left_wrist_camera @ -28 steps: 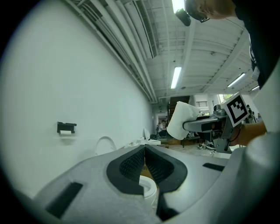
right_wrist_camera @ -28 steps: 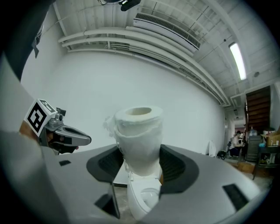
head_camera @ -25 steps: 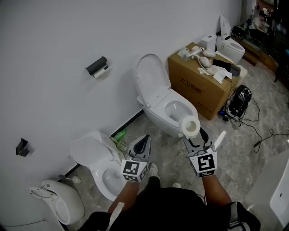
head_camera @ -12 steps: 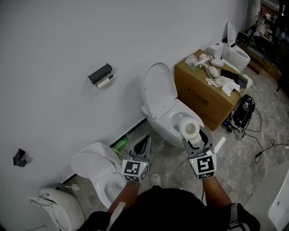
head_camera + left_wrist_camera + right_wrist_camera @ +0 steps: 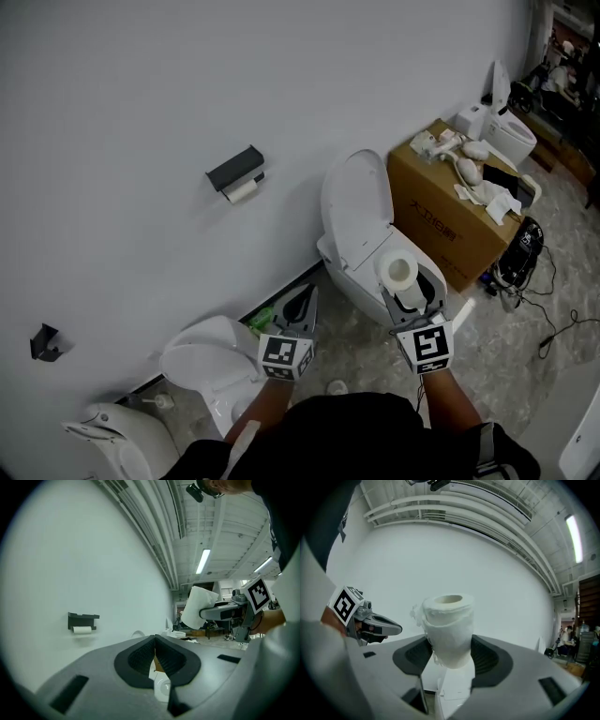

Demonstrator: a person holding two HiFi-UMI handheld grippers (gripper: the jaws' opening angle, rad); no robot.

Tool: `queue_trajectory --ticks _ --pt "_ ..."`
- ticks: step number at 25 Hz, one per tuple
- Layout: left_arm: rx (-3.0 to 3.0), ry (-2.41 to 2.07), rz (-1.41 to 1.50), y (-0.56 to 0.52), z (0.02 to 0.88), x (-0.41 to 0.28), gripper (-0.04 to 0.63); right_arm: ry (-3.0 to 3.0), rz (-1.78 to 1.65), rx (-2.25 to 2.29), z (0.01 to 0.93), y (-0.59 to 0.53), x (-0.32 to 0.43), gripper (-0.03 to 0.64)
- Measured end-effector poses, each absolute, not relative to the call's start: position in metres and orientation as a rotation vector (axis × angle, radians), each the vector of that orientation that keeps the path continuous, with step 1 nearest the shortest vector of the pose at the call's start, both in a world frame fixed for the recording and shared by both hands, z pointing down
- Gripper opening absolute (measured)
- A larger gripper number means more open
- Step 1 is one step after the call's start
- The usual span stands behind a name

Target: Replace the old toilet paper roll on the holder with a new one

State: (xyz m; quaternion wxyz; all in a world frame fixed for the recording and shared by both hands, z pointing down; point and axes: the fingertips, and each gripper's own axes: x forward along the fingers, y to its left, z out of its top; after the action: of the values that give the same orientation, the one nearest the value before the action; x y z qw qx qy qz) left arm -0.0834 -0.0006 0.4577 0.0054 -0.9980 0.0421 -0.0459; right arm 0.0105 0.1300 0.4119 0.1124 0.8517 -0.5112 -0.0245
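Note:
On the white wall hangs a black holder (image 5: 234, 168) with a thin old roll (image 5: 245, 190) under it; the left gripper view shows the holder (image 5: 83, 618) and the old roll (image 5: 82, 630) far off at left. My right gripper (image 5: 403, 281) is shut on a full white toilet paper roll (image 5: 397, 271), held upright; in the right gripper view the roll (image 5: 446, 629) stands between the pads. My left gripper (image 5: 302, 302) is shut and holds nothing, its pads (image 5: 154, 657) pressed together. Both grippers point level toward the wall, well short of the holder.
A white toilet (image 5: 361, 234) with raised lid stands under the right gripper. A second toilet (image 5: 202, 361) lies at lower left, a third fixture (image 5: 117, 436) in the corner. A cardboard box (image 5: 455, 220) with clutter sits right; cables and a black device (image 5: 525, 248) on the floor.
Both grippers have moved along the wall together, roll still held. The holder now sits nearer the middle of the head view and the toilet lies directly beneath the right gripper.

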Motion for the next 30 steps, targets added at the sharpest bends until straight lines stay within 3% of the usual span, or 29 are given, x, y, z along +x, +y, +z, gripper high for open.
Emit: queue_trajectory --ticks 15,30 --pt "-3.13 0.193 -0.175 -0.08 0.471 -0.068 0.008 -1.57 -0.025 2.451 0.424 0.032 0.043 0.25" --pt "-3.075 0.507 -0.208 -0.152 0.471 0.002 0.008 -1.83 -0.054 2.286 0.419 -0.07 0.14 0.25"
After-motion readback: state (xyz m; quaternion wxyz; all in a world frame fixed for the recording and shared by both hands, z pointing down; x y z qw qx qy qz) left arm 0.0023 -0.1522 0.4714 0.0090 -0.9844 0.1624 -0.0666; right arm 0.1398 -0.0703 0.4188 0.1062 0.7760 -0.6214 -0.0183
